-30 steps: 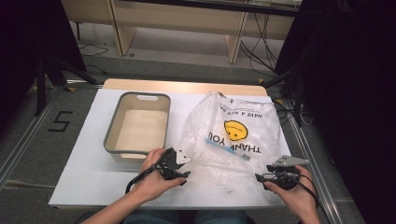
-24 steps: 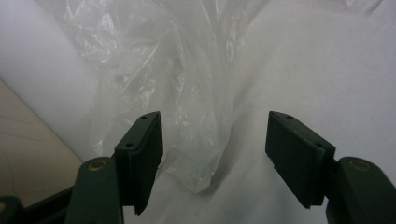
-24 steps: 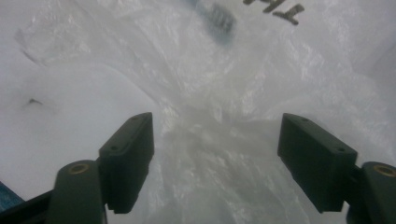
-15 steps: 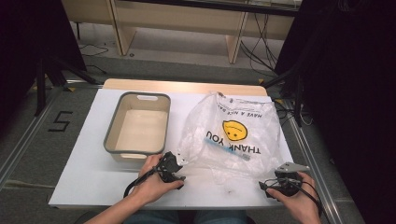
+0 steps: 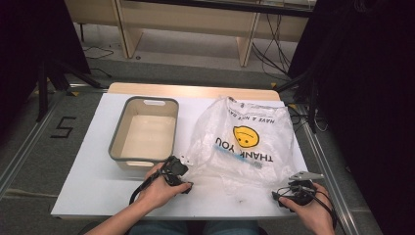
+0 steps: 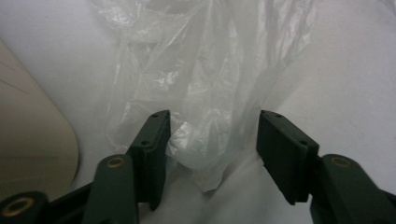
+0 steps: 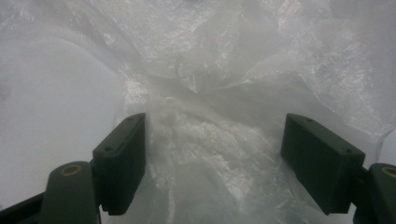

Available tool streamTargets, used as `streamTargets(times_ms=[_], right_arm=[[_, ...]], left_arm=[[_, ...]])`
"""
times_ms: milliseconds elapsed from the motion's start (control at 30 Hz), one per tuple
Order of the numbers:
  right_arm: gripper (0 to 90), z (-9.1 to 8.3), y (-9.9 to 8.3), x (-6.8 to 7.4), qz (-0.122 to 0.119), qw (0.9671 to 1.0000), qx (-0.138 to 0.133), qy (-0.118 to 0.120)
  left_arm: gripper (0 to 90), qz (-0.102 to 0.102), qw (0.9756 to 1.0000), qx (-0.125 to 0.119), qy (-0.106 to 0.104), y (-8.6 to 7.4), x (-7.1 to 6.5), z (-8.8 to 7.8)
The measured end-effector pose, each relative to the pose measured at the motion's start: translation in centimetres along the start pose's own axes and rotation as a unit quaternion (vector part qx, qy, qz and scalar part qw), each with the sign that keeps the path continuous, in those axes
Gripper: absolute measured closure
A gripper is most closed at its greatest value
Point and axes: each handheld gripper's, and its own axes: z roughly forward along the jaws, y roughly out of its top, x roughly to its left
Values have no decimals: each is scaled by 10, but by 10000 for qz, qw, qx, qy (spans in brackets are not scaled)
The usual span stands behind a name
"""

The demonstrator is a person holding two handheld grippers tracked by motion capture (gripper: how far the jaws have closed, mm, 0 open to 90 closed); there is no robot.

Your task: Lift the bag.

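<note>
Both grippers sit at the bag's (image 5: 244,142) near edge — left gripper (image 6: 212,140) at 7 o'clock, jaws closing around a fold yet apart; right gripper (image 7: 212,154) at 5, wide.

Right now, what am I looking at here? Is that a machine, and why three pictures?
No machine: a person sits at a white table and holds a hand-worked gripper in each hand. The high view looks down from above; the two gripper views come from cameras riding on the left gripper and the right gripper. On the table lie a grey bin and a clear plastic bag printed with a smiley face and THANK YOU. Each gripper faces the bag's near edge. A fold of bag sits between the left gripper's jaws, which have just been closing but do not yet pinch it. The right gripper's jaws stand wide around crumpled plastic.
</note>
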Motion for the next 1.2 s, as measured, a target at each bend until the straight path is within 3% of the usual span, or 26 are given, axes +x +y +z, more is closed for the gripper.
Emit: streamTargets(times_ms=[333,600,867,1033,1200], right_arm=[[352,-1,0,4,38,10000,58,-7],[541,-3,1,2,0,10000,25,-48],[704,-3,2,0,-77,9999,66,31],[786,-3,3,1,-154,9998,98,69],[852,-2,3,0,-73,9998,72,194]], left_arm=[[640,-81,9999,109,78,4,4,0],[753,31,9998,165,94,8,0,1],[860,141,9998,145,-35,8,-1,2],[881,249,9996,91,-89,6,0,2],[888,383,9991,-8,-170,4,2,1]])
